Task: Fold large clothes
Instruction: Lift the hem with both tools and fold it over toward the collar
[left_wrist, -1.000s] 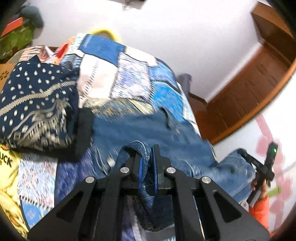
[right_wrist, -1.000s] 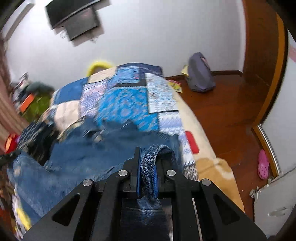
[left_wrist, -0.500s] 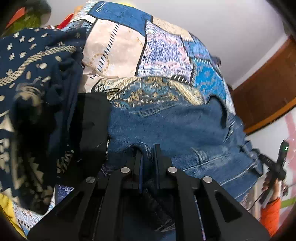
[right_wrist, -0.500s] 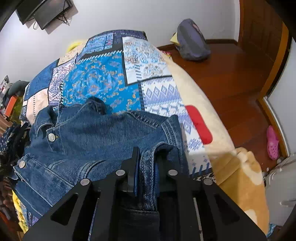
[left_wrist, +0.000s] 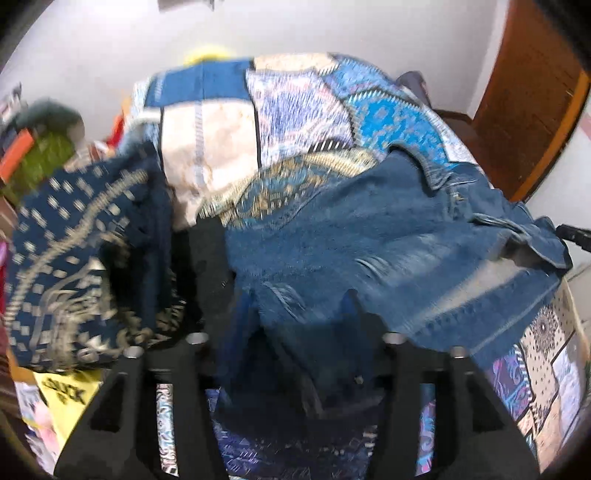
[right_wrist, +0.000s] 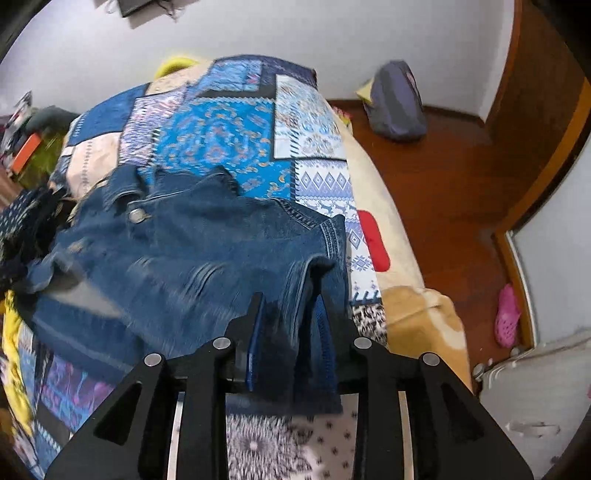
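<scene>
A blue denim jacket (left_wrist: 369, 236) lies spread across the patchwork quilt (left_wrist: 295, 110) on the bed, collar toward the far side. My left gripper (left_wrist: 295, 314) stands over its near edge with the jaws opening wide. A loose fold of denim sits between the fingers, and the pads do not press it. In the right wrist view the jacket (right_wrist: 192, 251) shows a metal button. My right gripper (right_wrist: 288, 325) is over the hem corner, jaws opening, with a denim fold slack between the blue pads (right_wrist: 255, 339).
A dark blue patterned garment (left_wrist: 74, 258) and a black cloth (left_wrist: 207, 251) are heaped left of the jacket. The bed's right edge (right_wrist: 406, 258) drops to a wooden floor with a grey backpack (right_wrist: 395, 103) and a pink slipper (right_wrist: 508, 314). A white bag (right_wrist: 535, 406) sits near right.
Both grippers came down toward the bed with the jacket. Their jaws, shut on denim folds before, have parted, the left far wider. The jacket now rests flat on the quilt.
</scene>
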